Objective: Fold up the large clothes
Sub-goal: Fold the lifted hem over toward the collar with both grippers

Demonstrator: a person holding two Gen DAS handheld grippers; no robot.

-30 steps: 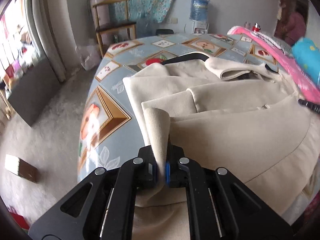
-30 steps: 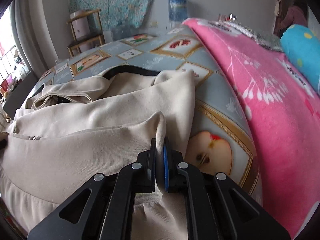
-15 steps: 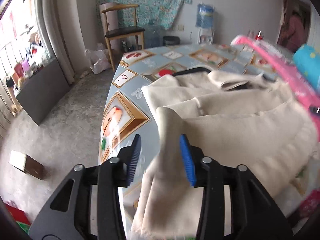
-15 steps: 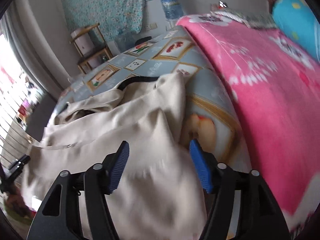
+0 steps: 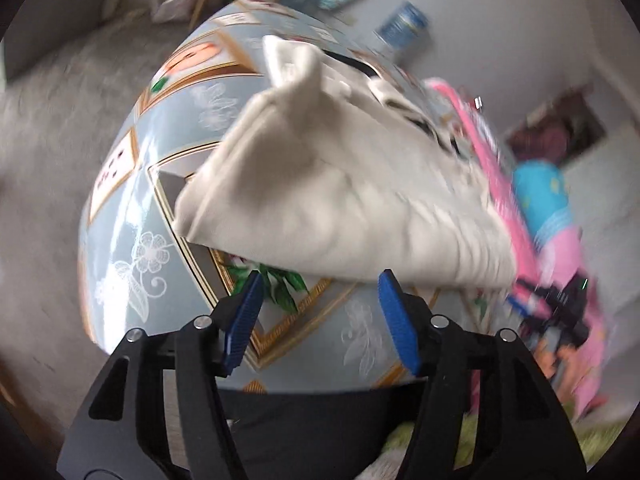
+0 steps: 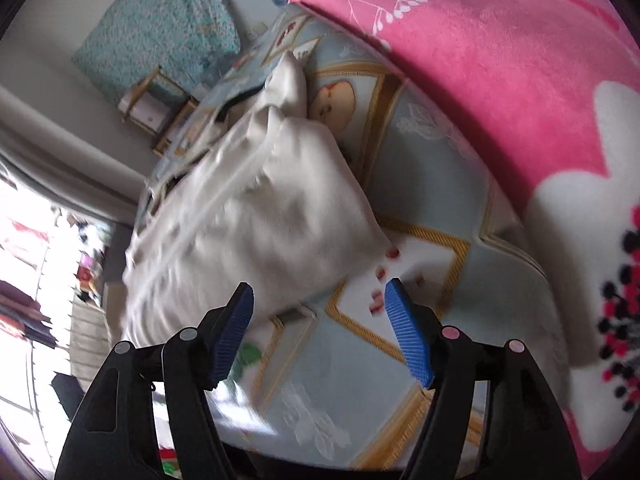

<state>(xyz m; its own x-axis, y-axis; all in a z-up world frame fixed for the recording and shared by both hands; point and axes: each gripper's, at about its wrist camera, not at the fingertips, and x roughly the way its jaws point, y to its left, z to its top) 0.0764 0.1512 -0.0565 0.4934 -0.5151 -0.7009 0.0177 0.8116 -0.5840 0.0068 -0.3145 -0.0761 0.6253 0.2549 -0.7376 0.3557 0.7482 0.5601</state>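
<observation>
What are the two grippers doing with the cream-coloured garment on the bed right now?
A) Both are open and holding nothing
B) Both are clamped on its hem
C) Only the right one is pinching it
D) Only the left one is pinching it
A: the left gripper and right gripper both stand with blue pads spread wide and only bedspread between them, while the cream garment lies folded on the bed beyond.

A bed (image 5: 120,216) covered by a pale blue sheet printed with gold-framed fruit and flower pictures. A cream garment (image 5: 340,200), folded into a thick bundle, lies across the middle of the bed, near the foot edge. A pink blanket (image 6: 500,80) with white flower shapes lies along the bed's right side, just beside the garment (image 6: 260,208). The sheet (image 6: 360,380) shows bare at the near edge.
</observation>
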